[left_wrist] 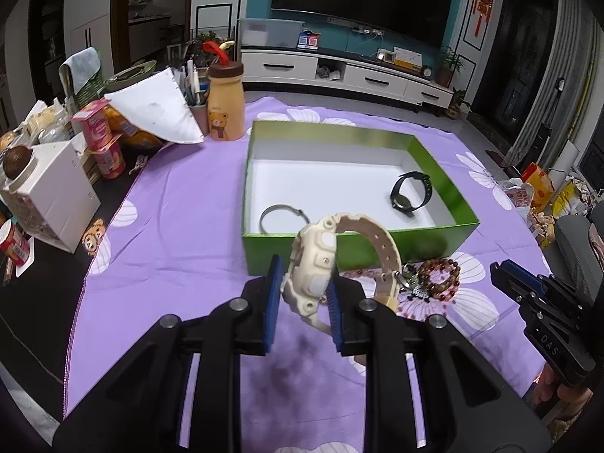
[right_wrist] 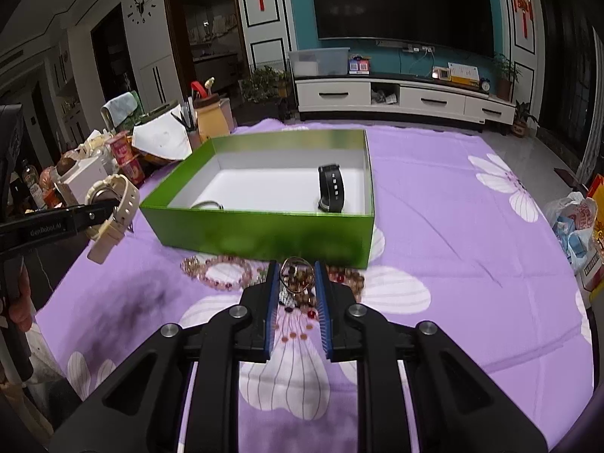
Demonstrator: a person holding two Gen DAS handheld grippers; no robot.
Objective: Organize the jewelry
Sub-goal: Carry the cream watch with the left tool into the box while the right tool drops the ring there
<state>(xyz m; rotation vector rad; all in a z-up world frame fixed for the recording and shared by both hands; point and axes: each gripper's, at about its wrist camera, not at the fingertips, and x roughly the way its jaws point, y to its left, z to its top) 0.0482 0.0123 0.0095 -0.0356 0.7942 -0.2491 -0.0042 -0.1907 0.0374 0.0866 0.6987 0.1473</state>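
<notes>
My left gripper [left_wrist: 306, 275] is shut on a cream watch [left_wrist: 321, 260] and holds it above the purple cloth, just in front of the green box [left_wrist: 358, 243]. The same watch [right_wrist: 113, 215] shows at the left of the right wrist view. The box [right_wrist: 264, 234] holds a black watch [left_wrist: 409, 194] and a silver bangle [left_wrist: 281, 216]. My right gripper [right_wrist: 296, 275] stands around a pile of bead bracelets [right_wrist: 298, 283] on the cloth before the box; whether its pads grip them is unclear. A pink bead bracelet [right_wrist: 226, 273] lies to the left.
Clutter stands at the table's left: a yellow bear bottle [left_wrist: 225, 104], a pen cup [left_wrist: 198, 109], a white box [left_wrist: 53, 192], snack cups [left_wrist: 100, 132]. Bags [right_wrist: 577, 222] lie off the right edge. The purple flowered cloth [right_wrist: 453, 245] covers the table.
</notes>
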